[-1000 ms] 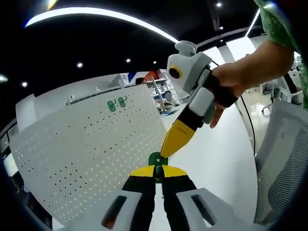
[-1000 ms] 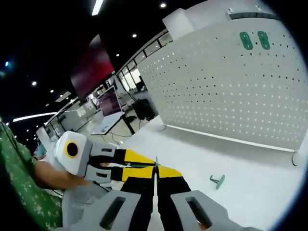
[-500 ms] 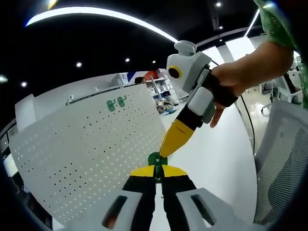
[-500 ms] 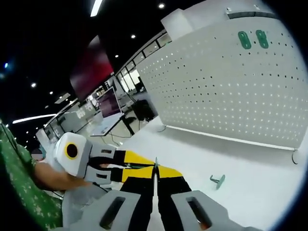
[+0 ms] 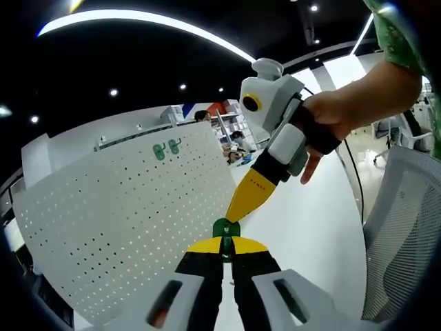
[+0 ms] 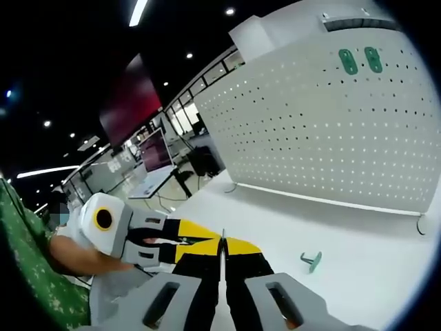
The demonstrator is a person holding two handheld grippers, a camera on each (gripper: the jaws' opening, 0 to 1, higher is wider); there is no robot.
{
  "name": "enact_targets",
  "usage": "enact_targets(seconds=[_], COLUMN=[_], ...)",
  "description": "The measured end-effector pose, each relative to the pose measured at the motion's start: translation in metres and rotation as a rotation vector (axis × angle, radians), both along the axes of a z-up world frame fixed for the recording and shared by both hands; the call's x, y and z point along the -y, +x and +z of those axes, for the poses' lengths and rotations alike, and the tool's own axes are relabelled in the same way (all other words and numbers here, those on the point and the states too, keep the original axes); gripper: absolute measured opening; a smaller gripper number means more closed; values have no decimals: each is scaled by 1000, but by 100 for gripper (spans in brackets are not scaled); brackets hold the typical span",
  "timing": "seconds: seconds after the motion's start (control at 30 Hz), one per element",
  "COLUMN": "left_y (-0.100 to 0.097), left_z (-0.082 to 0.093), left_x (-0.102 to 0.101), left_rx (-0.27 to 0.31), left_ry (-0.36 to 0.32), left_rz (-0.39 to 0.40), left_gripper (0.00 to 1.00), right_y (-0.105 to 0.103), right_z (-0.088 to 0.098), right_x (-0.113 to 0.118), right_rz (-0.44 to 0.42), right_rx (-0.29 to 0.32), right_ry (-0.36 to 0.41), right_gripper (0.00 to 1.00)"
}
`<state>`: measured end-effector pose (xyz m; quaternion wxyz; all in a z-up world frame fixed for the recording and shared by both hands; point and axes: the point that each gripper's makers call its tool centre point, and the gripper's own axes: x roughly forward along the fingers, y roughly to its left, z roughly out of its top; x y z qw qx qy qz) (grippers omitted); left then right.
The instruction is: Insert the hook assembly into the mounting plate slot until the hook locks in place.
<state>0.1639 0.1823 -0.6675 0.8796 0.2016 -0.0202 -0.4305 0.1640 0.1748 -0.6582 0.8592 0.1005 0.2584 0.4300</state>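
Both grippers meet tip to tip over the white table. The left gripper has its jaws closed on a small green hook piece, and the right gripper touches that piece from above; its own jaws look pressed together. Beyond stands the white pegboard, with two green hooks near its top. A loose green hook lies on the table to the right.

Your left claw has its yellow-tipped black jaws pressed together on a small green plastic hook piece; your right claw, held in your hand, comes in from the upper right with its yellow tip touching that same piece; the white perforated pegboard plate stands behind on the white counter, two green hooks near its top edge.
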Motion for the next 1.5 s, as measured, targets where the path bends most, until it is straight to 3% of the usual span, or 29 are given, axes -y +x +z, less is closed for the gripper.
enact_targets(seconds=[0.3, 0.5, 0.63, 0.73, 0.87, 0.97, 1.2, 1.3, 1.5], left_y=[-1, 0, 0, -1, -2, -3, -10, -12, -13], left_z=[0, 0, 0, 0, -1, -2, -2, -3, -2], left_x=[0, -2, -3, -3, -3, -3, -1, -2, -4], left_rx=[0, -3, -6, -7, -5, -6, 0, 0, -12], left_ry=[-3, -11, -21, -28, -33, -37, -46, -47, -81], left_rz=[0, 4, 7, 9, 9, 8, 5, 6, 22], left_gripper=[3, 3, 3, 3, 3, 3, 3, 3, 3], right_y=[1, 11, 27, 40, 41, 41, 41, 37, 38], right_z=[2, 7, 1, -6, -7, -6, -16, -18, -32], right_x=[-1, 12, 33, 54, 59, 57, 60, 56, 61], right_rz=[-1, -63, -193, -337, -460, -488, -527, -506, -494], right_rx=[20, 43, 76, 114, 122, 149, 234, 270, 282], right_ry=[3, 28, 32, 41, 130, 149, 111, 83, 27], right_gripper=[0, 3, 3, 2, 1, 1, 0, 0, 0])
